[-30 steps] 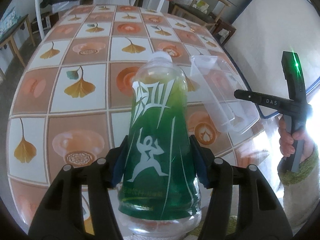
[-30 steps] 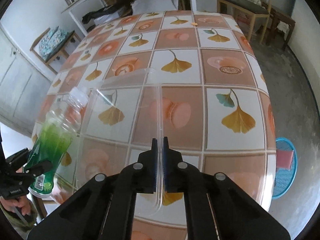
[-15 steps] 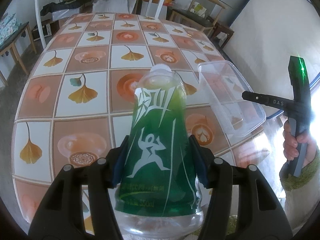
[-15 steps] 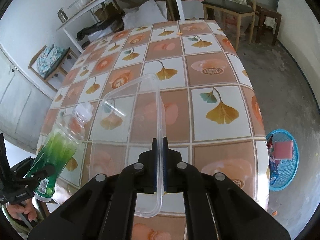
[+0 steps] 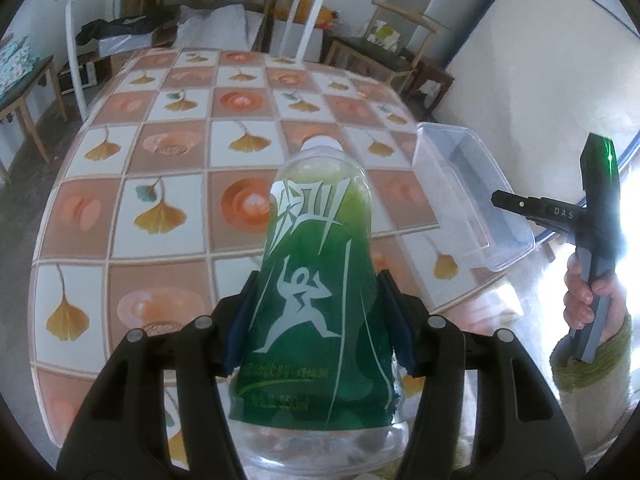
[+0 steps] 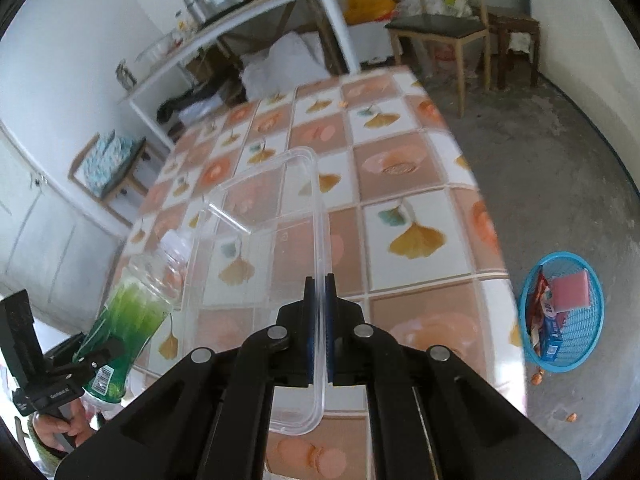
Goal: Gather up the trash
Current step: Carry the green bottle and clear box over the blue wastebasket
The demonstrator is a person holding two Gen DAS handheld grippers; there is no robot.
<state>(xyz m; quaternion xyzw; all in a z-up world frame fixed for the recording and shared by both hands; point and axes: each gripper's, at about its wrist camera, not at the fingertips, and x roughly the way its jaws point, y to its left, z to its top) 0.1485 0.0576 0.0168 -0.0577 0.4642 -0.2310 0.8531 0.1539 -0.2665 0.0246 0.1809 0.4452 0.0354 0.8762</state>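
My left gripper [image 5: 318, 316] is shut on a clear plastic bottle [image 5: 316, 280] with a green label and white cap, held above the near edge of the table [image 5: 120, 208]. The bottle also shows in the right wrist view [image 6: 136, 312]. My right gripper [image 6: 319, 328] is shut on the rim of a clear plastic container [image 6: 276, 216], held in the air over the table's near right part. The container also shows in the left wrist view [image 5: 468, 196], with the right gripper [image 5: 500, 200] at its edge.
A blue basket [image 6: 560, 312] with packets and a pink item stands on the floor right of the table [image 6: 400, 184]. Chairs [image 6: 440, 28] and a white shelf [image 6: 240, 20] stand beyond the far end. Small bits lie on the floor by the basket.
Both grippers have lifted and drawn back from the table with their loads. The right view has swung right, so the blue basket shows more fully.
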